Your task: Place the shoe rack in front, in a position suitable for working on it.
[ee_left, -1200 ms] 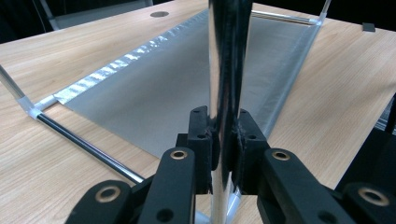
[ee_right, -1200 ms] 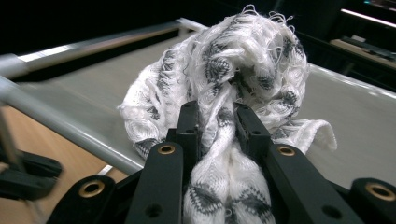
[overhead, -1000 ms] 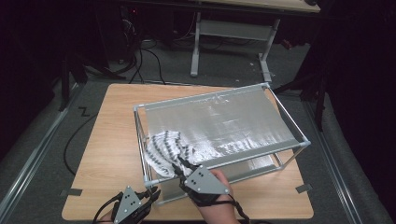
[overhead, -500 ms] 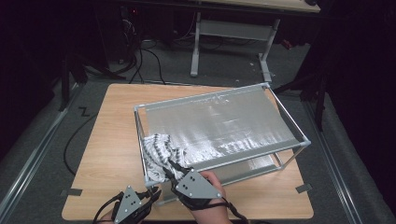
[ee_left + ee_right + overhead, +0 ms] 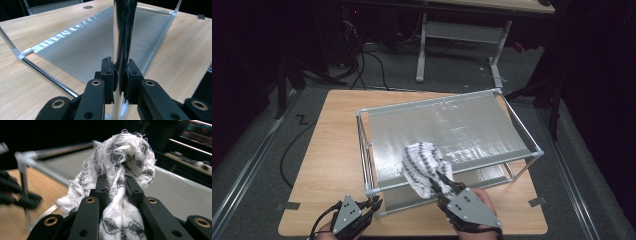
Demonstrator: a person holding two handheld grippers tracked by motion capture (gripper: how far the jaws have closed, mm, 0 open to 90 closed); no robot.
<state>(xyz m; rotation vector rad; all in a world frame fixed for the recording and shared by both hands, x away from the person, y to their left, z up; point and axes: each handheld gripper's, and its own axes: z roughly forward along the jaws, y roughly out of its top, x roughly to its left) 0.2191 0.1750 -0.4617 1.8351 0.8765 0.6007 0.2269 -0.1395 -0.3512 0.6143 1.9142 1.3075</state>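
A white cloth with a black knit pattern (image 5: 424, 164) (image 5: 125, 150) hangs bunched above the front of the silver sheet (image 5: 462, 130). My right gripper (image 5: 440, 183) (image 5: 117, 187) is shut on the cloth, which spills over both jaws. The sheet is slung in a metal tube frame (image 5: 432, 102) on the wooden table (image 5: 332, 150). At the frame's front left corner my left gripper (image 5: 374, 204) (image 5: 120, 75) is shut on the shiny upright post (image 5: 123, 37) (image 5: 370, 172).
Bare wood lies to the left of the frame, with tape marks (image 5: 288, 205) near the table's front corners. Behind the table stands a grey desk frame (image 5: 462, 35), and cables (image 5: 372, 65) run over the dark floor.
My right gripper has moved to the right and lifted the cloth off the sheet's left part, bunching it up. The left gripper has stayed on the post.
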